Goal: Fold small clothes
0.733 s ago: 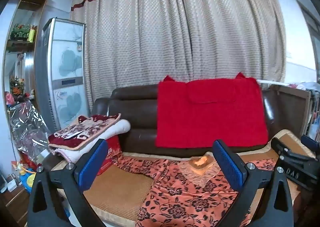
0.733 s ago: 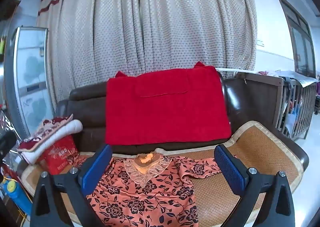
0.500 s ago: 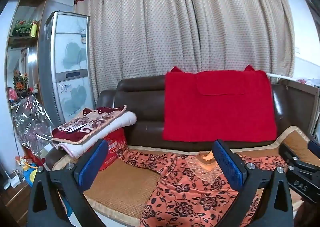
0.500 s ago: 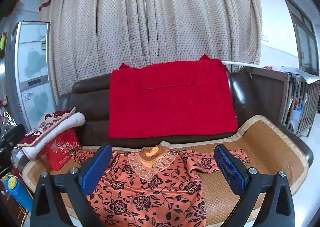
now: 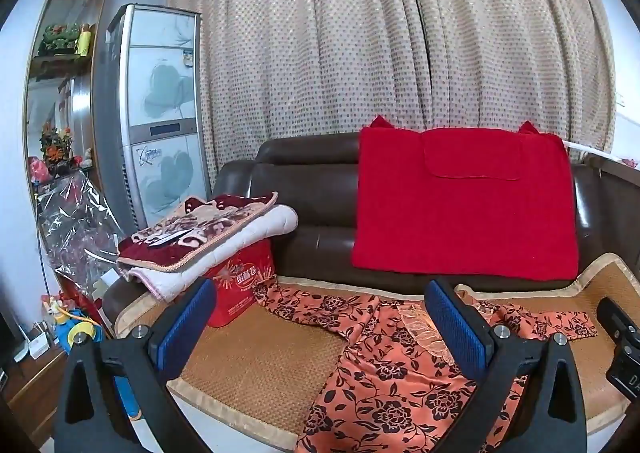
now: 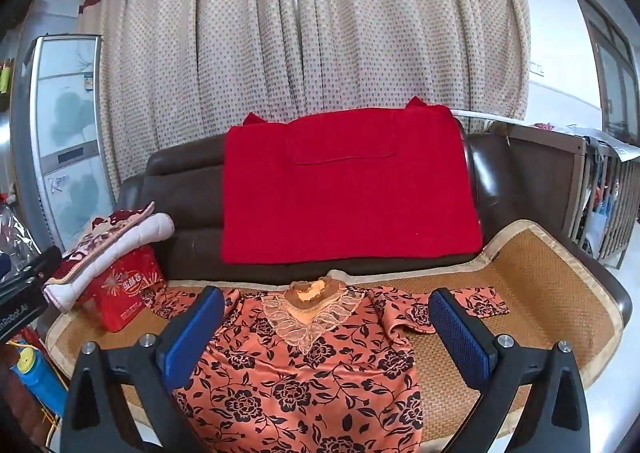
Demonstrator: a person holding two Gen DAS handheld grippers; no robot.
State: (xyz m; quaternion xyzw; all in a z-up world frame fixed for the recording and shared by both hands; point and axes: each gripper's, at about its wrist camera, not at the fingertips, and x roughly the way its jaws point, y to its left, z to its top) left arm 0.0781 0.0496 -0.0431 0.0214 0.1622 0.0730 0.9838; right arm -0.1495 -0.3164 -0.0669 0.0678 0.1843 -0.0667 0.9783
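Change since earlier frames: both cameras now see more of the sofa seat and blouse than 0.7 s ago; the blouse has not shifted on the mat.
Left gripper: jaws spread wide, blue pads apart, nothing held, hovering clear of the fabric.
Right gripper: jaws equally wide, nothing between the pads, also clear of the cloth.
Blouse: orange, black floral print, lace V-neck collar; spread flat and face-up on the woven seat mat, neckline toward the sofa back, hem toward the front edge.
Blouse relative to right gripper: lies straight ahead at 12 o'clock, collar between the two pads in the view; one sleeve runs out past the pad at 2 o'clock.
Blouse relative to left gripper: body lies toward 1 o'clock, a sleeve stretching to 11 o'clock near the red gift box.
Sofa: dark brown leather, with a red towel draped over the backrest above the collar.
Folded blankets: stacked on the box at 10 o'clock in the left view.
Backdrop: dotted beige curtain; standing air conditioner at its left.
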